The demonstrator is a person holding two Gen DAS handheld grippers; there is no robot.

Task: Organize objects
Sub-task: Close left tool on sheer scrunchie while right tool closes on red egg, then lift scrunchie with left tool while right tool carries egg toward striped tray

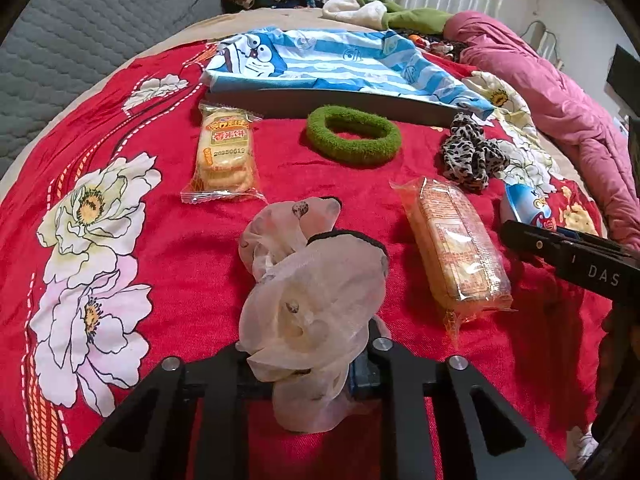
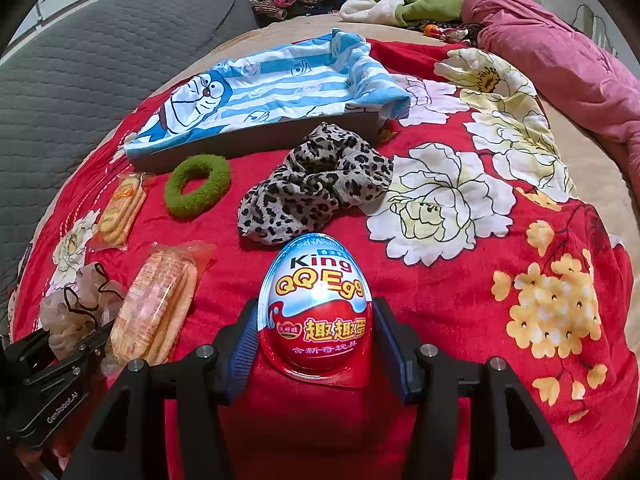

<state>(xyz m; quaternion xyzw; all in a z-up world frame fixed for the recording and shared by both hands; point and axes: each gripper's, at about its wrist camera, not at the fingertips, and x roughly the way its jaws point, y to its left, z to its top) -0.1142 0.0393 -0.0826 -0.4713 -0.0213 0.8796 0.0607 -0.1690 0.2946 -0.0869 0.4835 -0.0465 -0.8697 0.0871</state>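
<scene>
My left gripper (image 1: 310, 354) is shut on a sheer cream scrunchie (image 1: 316, 304) that bulges up between its fingers over the red blanket. The right wrist view shows this gripper (image 2: 86, 342) low on the left, holding the same scrunchie (image 2: 74, 304). My right gripper (image 2: 318, 344) is shut on a red-and-blue toy egg (image 2: 316, 304), blue pads (image 2: 246, 344) against both its sides. From the left wrist view, the egg (image 1: 528, 204) peeks out behind the right gripper's finger (image 1: 560, 252). A green scrunchie (image 1: 354, 134), a leopard scrunchie (image 1: 468, 156) and two cracker packs (image 1: 224, 156) (image 1: 460, 256) lie loose.
A dark shallow box (image 1: 320, 104) draped with a blue striped cartoon cloth (image 1: 320, 58) stands behind the objects. A red floral blanket (image 2: 460, 320) covers the bed. A pink quilt (image 2: 560, 64) lies at the right, a grey quilted pad (image 2: 80, 80) at the left, piled clothes at the back.
</scene>
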